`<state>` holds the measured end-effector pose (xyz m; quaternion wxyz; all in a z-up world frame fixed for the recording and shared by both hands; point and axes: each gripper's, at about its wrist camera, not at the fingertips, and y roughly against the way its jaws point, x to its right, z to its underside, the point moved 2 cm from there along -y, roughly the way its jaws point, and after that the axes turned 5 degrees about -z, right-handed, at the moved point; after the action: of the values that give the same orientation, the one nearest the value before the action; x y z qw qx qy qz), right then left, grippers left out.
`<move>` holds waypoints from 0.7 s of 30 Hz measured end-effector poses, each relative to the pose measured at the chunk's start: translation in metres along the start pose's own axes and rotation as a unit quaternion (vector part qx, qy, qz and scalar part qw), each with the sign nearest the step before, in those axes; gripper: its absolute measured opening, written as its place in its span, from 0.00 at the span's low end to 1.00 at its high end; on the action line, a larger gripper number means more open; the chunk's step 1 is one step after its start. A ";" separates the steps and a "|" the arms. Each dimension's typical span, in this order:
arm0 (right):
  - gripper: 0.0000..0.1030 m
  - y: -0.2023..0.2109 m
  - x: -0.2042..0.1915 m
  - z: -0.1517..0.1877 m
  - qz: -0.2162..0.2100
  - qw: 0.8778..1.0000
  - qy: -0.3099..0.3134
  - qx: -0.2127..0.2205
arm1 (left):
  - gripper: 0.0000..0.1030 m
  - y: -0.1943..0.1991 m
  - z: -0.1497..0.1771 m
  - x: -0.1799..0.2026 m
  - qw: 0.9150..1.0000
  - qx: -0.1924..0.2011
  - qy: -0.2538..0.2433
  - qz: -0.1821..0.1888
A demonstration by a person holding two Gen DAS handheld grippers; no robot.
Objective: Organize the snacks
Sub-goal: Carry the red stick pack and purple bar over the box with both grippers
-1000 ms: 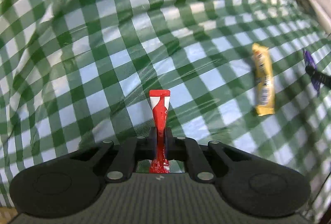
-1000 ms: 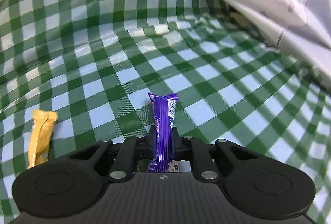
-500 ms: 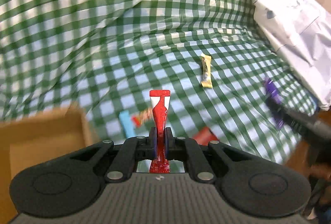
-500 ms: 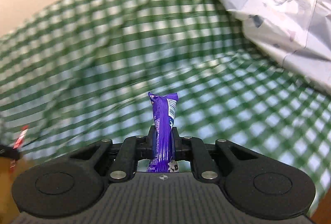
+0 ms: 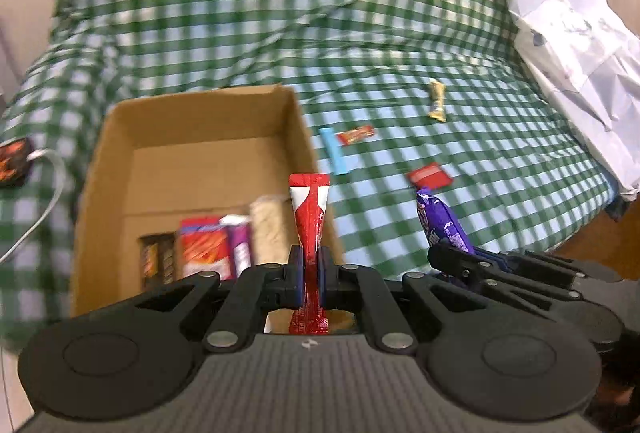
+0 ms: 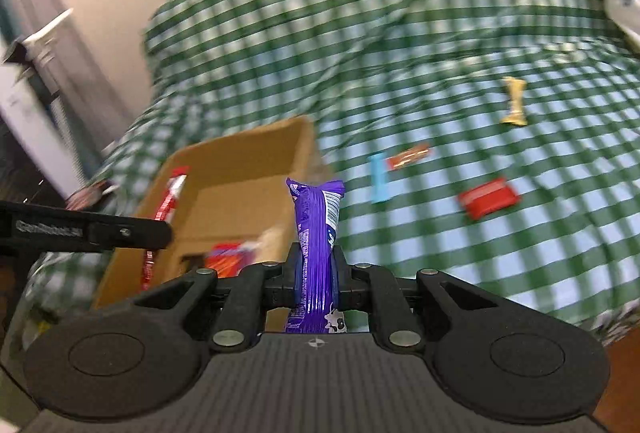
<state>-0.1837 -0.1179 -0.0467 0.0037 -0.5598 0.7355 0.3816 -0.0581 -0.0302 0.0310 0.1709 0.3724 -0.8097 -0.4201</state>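
My left gripper (image 5: 309,265) is shut on a red snack stick (image 5: 309,217) and holds it upright above the near right corner of an open cardboard box (image 5: 200,121). My right gripper (image 6: 316,269) is shut on a purple snack bar (image 6: 316,229), just right of the box (image 6: 248,161). The right gripper with its purple bar (image 5: 440,225) also shows in the left wrist view. The left gripper with its red stick (image 6: 170,197) shows in the right wrist view. Several snack packs (image 5: 208,249) stand in the box's near end.
On the green checked cloth (image 5: 480,233) right of the box lie a blue bar (image 5: 335,151), an orange-red bar (image 5: 356,135), a red packet (image 5: 430,177) and a yellow bar (image 5: 437,101). A pale sheet (image 5: 580,53) lies at the right. A white cable (image 5: 44,193) lies left of the box.
Both grippers have lifted away from the cloth and swung back to the cardboard box, each keeping its snack. The box and loose snacks have come into view.
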 end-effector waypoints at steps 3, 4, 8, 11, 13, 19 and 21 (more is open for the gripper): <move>0.13 0.006 -0.028 0.009 -0.019 1.000 0.017 -0.005 | 0.07 0.017 0.026 -0.017 1.000 0.005 0.010 -0.011; 0.13 0.008 -0.036 0.013 -0.022 0.999 0.024 -0.006 | 0.07 0.023 0.036 -0.024 1.000 0.007 0.013 -0.015; 0.13 0.020 -0.057 0.021 -0.026 0.999 0.048 -0.005 | 0.07 0.038 0.061 -0.038 0.999 0.013 0.030 -0.016; 0.13 0.030 -0.068 0.024 -0.022 0.998 0.060 0.002 | 0.07 0.050 0.071 -0.046 0.999 0.022 0.044 -0.013; 0.13 0.035 -0.075 0.026 -0.019 0.997 0.068 0.007 | 0.07 0.058 0.076 -0.050 0.998 0.031 0.052 -0.011; 0.13 0.048 -0.090 0.037 -0.014 0.996 0.086 0.013 | 0.07 0.075 0.085 -0.055 0.997 0.050 0.061 -0.010; 0.13 0.047 -0.093 0.038 -0.012 0.996 0.089 0.010 | 0.07 0.079 0.088 -0.059 0.996 0.055 0.065 -0.009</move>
<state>-0.2041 -0.0162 -0.0068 -0.0515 -0.6005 0.7298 0.3227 -0.1071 0.0913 0.0448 0.1988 0.4147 -0.8154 -0.3517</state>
